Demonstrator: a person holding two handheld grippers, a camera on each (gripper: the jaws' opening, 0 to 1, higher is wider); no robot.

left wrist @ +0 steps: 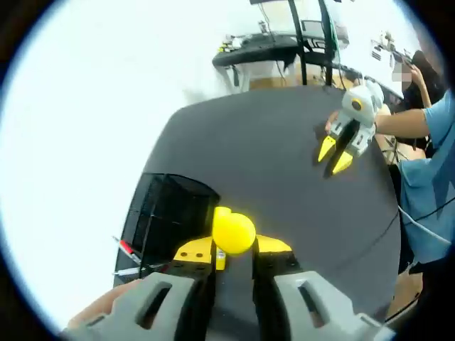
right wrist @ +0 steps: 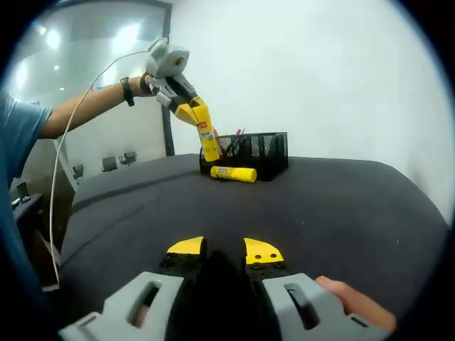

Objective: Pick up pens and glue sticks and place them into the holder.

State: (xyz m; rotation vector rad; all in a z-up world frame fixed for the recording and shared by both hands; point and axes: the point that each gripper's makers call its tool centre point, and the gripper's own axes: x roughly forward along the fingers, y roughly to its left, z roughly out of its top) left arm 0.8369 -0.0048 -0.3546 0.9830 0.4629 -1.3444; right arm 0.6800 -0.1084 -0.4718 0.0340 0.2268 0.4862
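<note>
Dark table [right wrist: 341,206] before a white wall [right wrist: 320,71].

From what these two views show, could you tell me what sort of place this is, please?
Probably an office or lab used for recording. A round dark grey cloth-covered table stands by a plain white wall, a black wire-mesh holder sits on it, and a desk cluttered with equipment lies beyond.

right gripper [right wrist: 224,249] fingers apart (empty) | left gripper [right wrist: 193,114] grips glue stick [right wrist: 208,138] over holder [right wrist: 259,153]

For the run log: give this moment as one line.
left gripper: shut on glue stick, above holder | right gripper: open | second glue stick: on table
</note>
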